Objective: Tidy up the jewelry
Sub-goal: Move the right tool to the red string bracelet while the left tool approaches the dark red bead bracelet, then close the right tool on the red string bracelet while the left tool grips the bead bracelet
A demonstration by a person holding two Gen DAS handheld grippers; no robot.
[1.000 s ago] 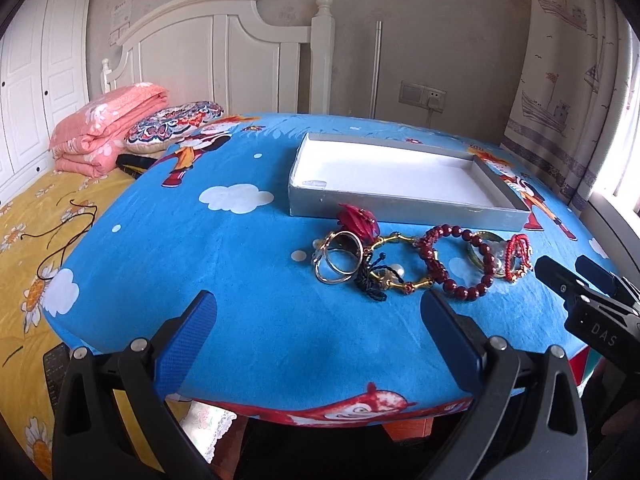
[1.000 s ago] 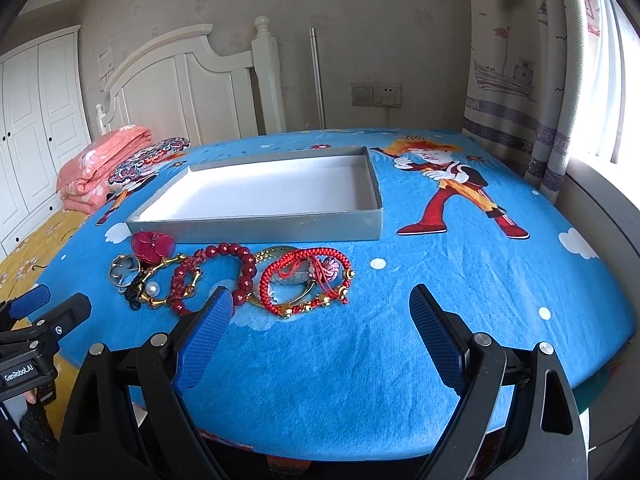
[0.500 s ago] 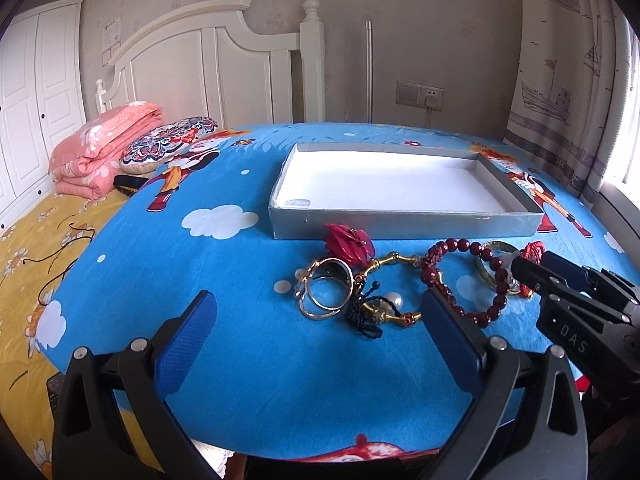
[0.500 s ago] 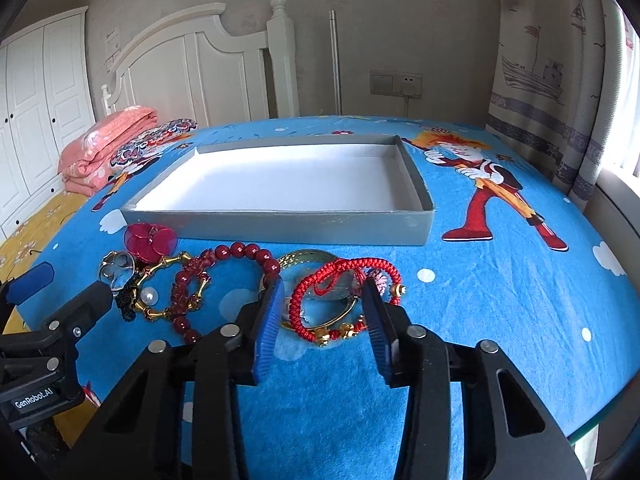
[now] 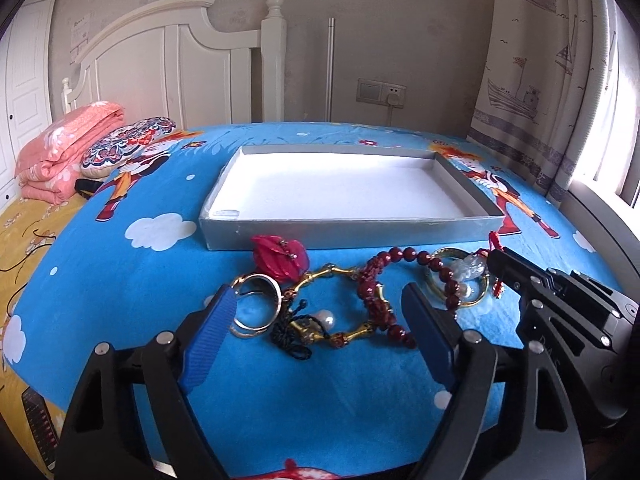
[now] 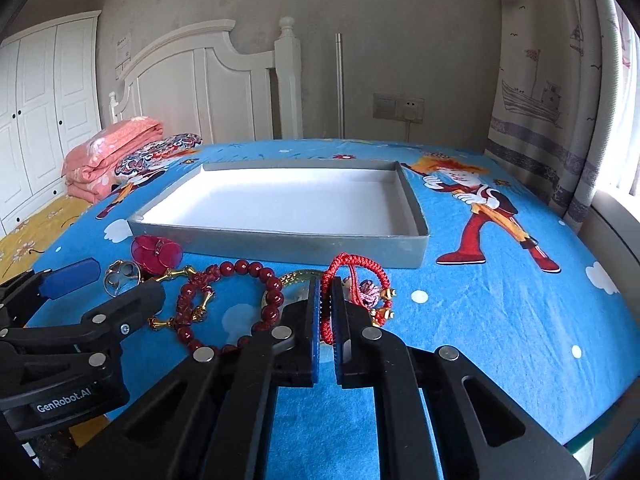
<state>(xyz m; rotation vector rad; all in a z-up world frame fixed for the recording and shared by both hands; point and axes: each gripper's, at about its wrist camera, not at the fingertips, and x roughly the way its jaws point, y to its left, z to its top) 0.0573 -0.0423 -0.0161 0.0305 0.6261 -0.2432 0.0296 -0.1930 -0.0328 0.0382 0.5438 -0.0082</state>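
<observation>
A loose heap of jewelry lies on the blue cloth in front of the grey tray (image 5: 352, 227), whose white inside holds nothing. My right gripper (image 6: 326, 294) is shut on the red cord bracelet (image 6: 362, 270), one side of the loop pinched between its pads. My left gripper (image 5: 318, 320) hangs low over the heap's left part, jaws closing. Between them lie two silver rings (image 5: 256, 308), a gold bangle with a pearl (image 5: 324, 318) and part of the dark red bead bracelet (image 5: 376, 294). Its pads do not press on any of them. A pink-red ornament (image 5: 280, 258) lies against the tray wall.
A gold-rimmed bangle (image 5: 476, 300) lies by the right gripper's tip. A folded pink quilt (image 5: 64, 148) and a patterned cushion (image 5: 128, 146) lie on the bed at left, with a white headboard behind. Curtains (image 5: 552, 100) hang at right. The table's front edge is just under the grippers.
The right jaws came together from wide open and closed on the red cord bracelet. The left gripper moved forward over the rings and bangle, and its jaws narrowed.
</observation>
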